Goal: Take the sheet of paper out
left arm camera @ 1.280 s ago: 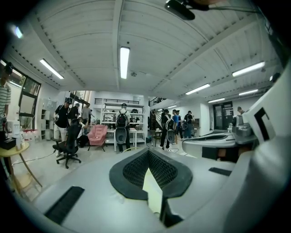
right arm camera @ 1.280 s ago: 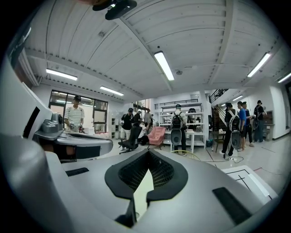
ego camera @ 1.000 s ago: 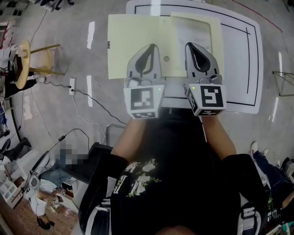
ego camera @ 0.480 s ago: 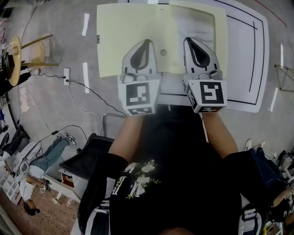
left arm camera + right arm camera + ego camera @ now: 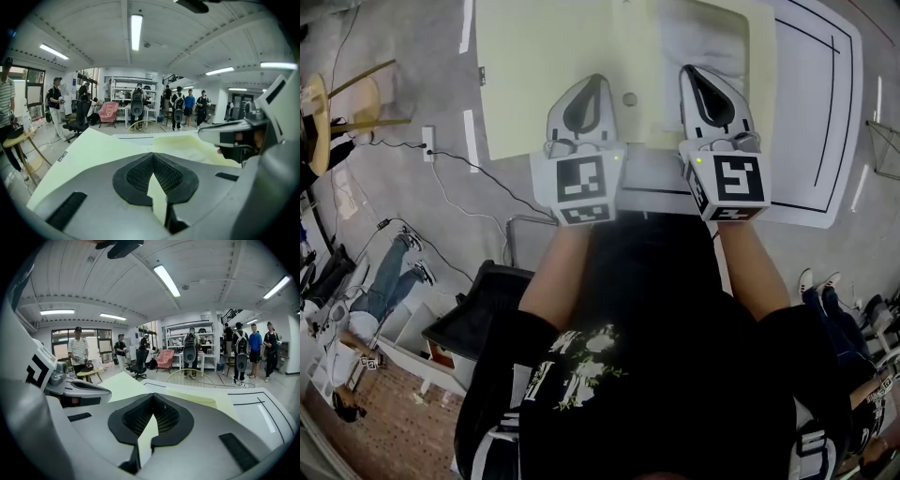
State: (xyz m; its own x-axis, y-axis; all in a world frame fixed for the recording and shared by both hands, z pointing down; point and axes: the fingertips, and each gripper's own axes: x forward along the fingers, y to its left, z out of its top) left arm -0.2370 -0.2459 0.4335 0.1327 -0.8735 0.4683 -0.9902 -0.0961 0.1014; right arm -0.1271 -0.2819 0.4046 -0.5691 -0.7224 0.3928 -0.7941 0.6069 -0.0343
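Risk: folder (image 5: 542, 84), overhanging counter (image 5: 811, 122), may slip; left gripper (image 5: 598, 81) and right gripper (image 5: 688, 70) jaws pressed together, sheet of paper (image 5: 708, 42) ungripped.

Left grey plastic gripper (image 5: 596, 84) and right grey plastic gripper (image 5: 692, 75) side by side, jaws together, bare forearms (image 5: 558, 272) reaching forward.

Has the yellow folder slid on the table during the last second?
No. The folder sits the same way against the black line to its right. The apparent shift comes from the head camera moving, not from the folder.
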